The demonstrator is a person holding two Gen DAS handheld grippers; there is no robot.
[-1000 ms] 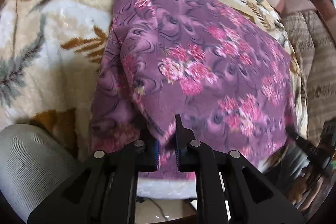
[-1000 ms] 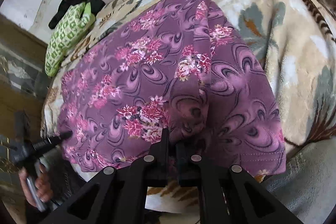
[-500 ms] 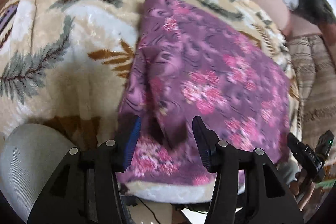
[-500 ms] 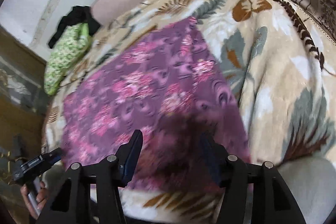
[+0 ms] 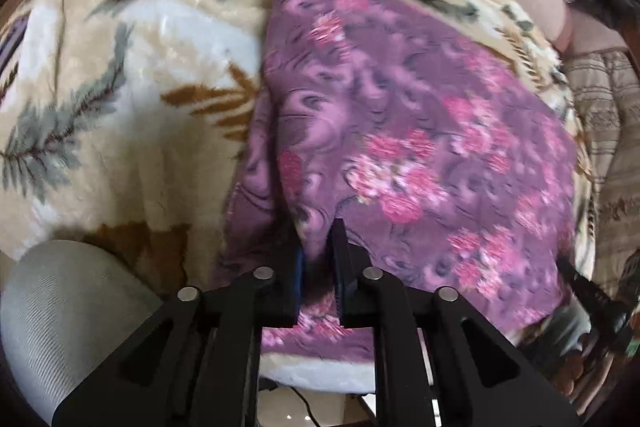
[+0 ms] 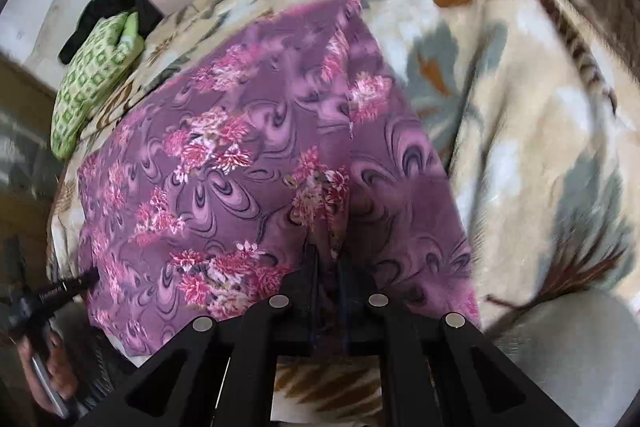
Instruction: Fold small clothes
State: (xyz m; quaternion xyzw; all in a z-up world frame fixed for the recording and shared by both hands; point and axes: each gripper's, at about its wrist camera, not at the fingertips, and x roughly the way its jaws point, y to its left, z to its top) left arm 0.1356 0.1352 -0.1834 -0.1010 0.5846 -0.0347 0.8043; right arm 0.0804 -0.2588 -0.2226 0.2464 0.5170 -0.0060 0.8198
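Both grippers, L [image 5: 318, 247] & R [image 6: 326, 263], just closed, pinching purple cloth [image 6: 240, 167].

Thin matt purple floral cloth [image 5: 420, 131] lies on a plush, fuzzy leaf-print blanket [image 5: 132, 67].

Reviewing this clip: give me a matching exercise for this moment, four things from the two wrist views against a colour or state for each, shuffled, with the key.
Things:
1. purple floral garment
2. leaf-print blanket
3. green patterned cloth
4. left gripper

States:
A. lies bunched at the far left edge of the bed, beside a black cloth
B. shut on a pinched-up fold at the near hem
C. cream, spread under everything
D. lies spread flat over the bed, near hem pinched up in two places

Pairs: 1-D, 2-C, 3-A, 4-B
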